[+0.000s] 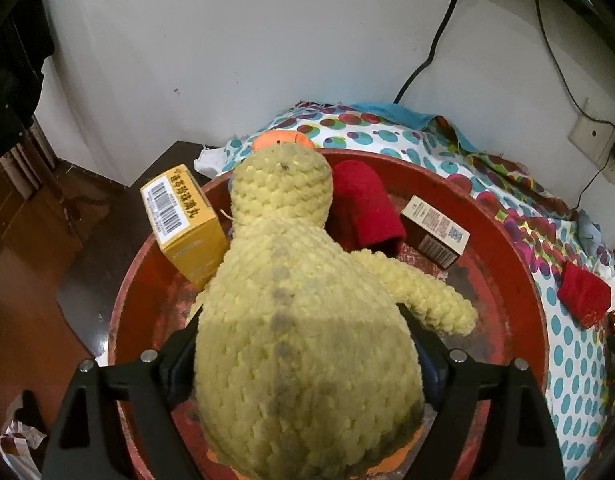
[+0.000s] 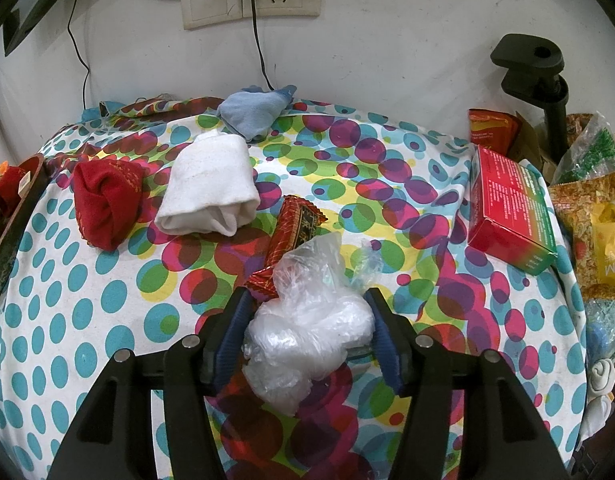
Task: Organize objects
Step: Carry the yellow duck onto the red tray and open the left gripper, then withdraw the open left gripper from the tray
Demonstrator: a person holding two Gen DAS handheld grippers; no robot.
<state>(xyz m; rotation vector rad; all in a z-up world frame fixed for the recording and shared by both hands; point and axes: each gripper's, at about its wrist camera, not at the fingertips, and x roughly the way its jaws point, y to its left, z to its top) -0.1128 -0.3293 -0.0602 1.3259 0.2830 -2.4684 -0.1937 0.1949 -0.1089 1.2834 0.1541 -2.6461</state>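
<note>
Left tongs [image 1: 303, 364] spread wide around a yellow knitted duck [image 1: 299, 320], arms flanking its body; pads hidden behind the plush, so contact uncertain, probably letting go. Duck lying in the red basin [image 1: 503, 240], beak toward the far rim. Beside it in the basin: a yellow box [image 1: 183, 220] leaning at the left wall, a red sock [image 1: 363, 208] past the duck's head, a brown box [image 1: 435, 232] further right. So four things look already gathered. Right tongs [image 2: 309, 320] half apart on either side of a crumpled clear plastic bag [image 2: 307, 320] lying on the spotted cloth [image 2: 87, 320] of the desk; blue pads close to the bag, real squeeze not evident. Just beyond, touching the bag, a red snack wrapper [image 2: 293, 236]. Further out and still loose: a rolled white sock [image 2: 211, 192], a rolled red sock [image 2: 107, 204], a red carton [image 2: 507, 208] at the right, a blue sock [image 2: 255, 112] near the wall. Judging by that spread, roughly halfway, with the desk items still to go.
</note>
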